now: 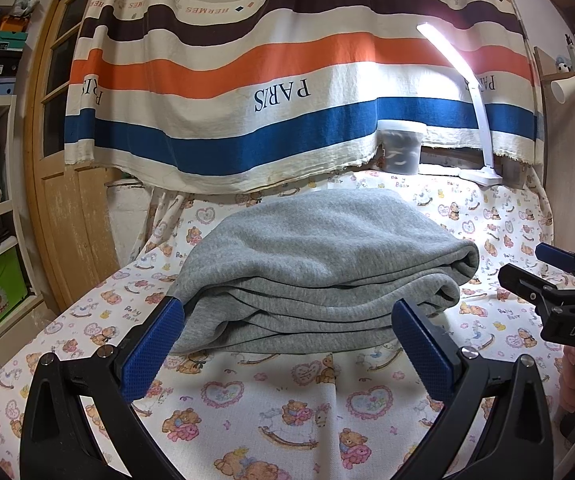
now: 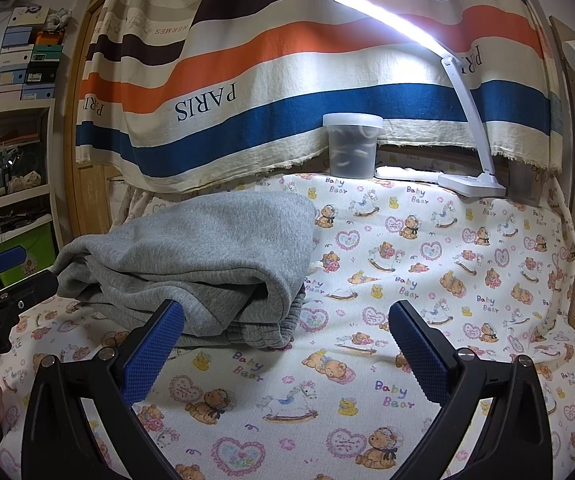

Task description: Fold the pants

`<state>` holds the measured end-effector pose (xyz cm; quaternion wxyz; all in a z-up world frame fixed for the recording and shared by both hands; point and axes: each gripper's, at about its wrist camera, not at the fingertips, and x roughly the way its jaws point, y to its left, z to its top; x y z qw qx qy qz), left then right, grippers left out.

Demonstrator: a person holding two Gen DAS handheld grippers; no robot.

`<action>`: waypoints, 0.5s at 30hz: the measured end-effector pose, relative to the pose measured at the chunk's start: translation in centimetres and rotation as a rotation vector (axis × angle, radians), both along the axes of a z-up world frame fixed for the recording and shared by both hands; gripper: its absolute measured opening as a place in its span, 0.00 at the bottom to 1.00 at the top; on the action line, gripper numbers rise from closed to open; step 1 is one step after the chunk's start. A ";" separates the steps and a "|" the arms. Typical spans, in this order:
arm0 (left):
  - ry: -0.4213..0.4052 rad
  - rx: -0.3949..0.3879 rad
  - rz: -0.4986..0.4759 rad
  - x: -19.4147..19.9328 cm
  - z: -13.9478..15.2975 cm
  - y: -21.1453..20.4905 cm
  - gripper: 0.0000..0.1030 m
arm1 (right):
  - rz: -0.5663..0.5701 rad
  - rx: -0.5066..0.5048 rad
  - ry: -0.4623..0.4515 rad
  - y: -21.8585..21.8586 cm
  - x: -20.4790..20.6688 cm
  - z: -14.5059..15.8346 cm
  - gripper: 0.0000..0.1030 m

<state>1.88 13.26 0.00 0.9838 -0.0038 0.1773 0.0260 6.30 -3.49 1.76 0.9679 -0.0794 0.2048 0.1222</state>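
Nearest the left wrist camera, the left gripper (image 1: 287, 320) stood with its blue pads spread wide and nothing between them, poised just short of the near edge of the grey sweatpants (image 1: 319, 268). The right gripper (image 2: 285, 322) was likewise spread and empty, over bare teddy-bear-print cloth on the surface (image 2: 427, 280), with the sweatpants (image 2: 191, 264) off at its 10 o'clock. In the left view the pants lay at 12 o'clock as a thick, several-layer bundle, rounded fold at the right and loose layered edges facing the camera; the ribbed waistband or cuffs seemed to peek out beneath at the lower right in the right view. The fold looked to be essentially finished. The risk from here seemed to be disturbance: a pad catching one of the loose front layers while pressing or tidying could drag it out and skew the stack, and the springy fleece could slump open by itself. Farther back, at 1 o'clock, a lidded translucent plastic tub (image 2: 352, 144) and a lit white desk lamp (image 2: 463, 92) stood before the striped curtain (image 1: 271, 80).
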 end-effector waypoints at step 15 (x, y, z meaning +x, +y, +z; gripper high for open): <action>0.009 -0.001 0.005 0.0 -0.1 0.0 1.00 | 0.002 0.000 0.000 0.0 0.0 0.0 1.00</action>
